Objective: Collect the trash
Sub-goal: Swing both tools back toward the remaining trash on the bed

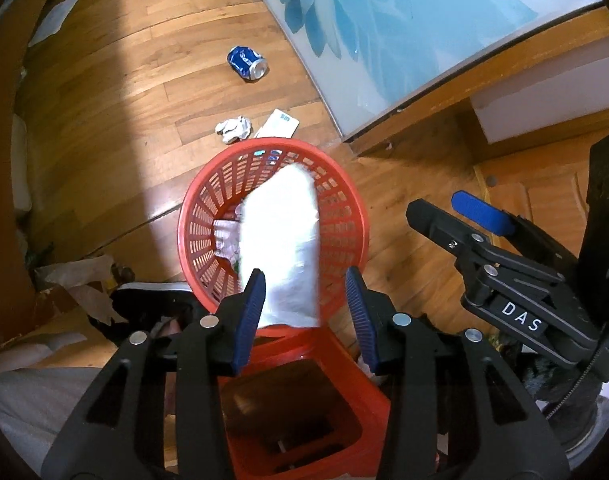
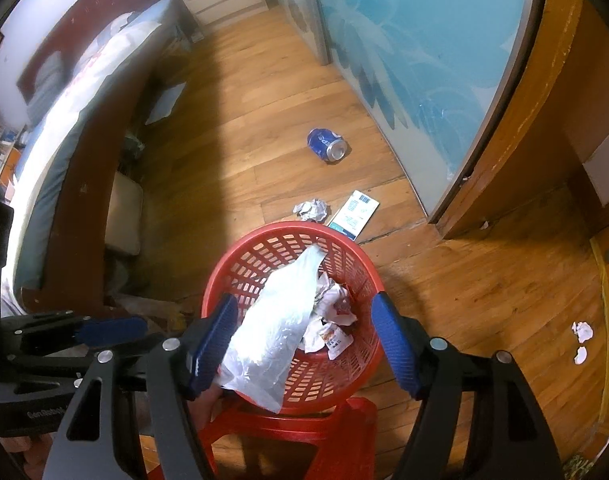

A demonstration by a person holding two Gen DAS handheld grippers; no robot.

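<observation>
Wooden plank floor [image 1: 116, 92], left view: blue can [image 1: 247, 63], crumpled paper [image 1: 233, 129]; white bag [image 1: 280, 236] in red basket [image 1: 346, 208]; left tongs [image 1: 304, 308] wide. Right view: bed [image 2: 64, 148], glass door [image 2: 416, 48]; right tongs [image 2: 304, 344] wide, empty.

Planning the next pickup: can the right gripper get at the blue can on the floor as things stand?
Probably yes. The right gripper is open and holds nothing, and the can lies alone on bare floor beyond the red basket; it would only have to pass over the basket.
</observation>
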